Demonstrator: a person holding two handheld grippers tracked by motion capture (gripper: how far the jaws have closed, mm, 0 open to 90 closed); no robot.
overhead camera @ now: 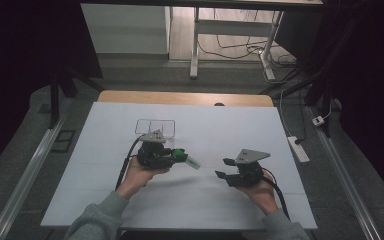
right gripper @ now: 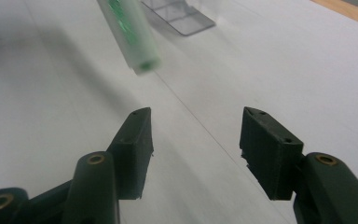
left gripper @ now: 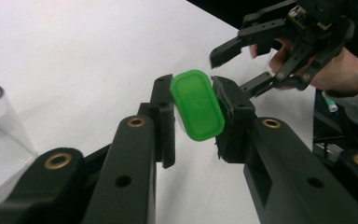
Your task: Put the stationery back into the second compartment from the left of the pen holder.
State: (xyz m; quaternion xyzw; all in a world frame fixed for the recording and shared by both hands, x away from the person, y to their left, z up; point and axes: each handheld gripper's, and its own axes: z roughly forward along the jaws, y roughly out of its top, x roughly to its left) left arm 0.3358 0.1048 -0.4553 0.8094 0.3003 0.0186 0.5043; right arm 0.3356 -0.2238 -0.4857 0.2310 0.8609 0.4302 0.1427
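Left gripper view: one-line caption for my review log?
Left tool clamps a green-capped tube above the white table; right tool open beyond.

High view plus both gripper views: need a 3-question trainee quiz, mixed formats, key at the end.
1. True or false: the right gripper is open with nothing between its jaws.
2. The left gripper is shut on what?
A. a clear container
B. a green-capped tube
C. a cable
3. Fill the blank: the clear container sits on the white table cover just ____ the left gripper, on the side away from the person.

Key:
1. True.
2. B, the green-capped tube; its capped end sits between the jaws and its body points toward the right gripper.
3. beyond.
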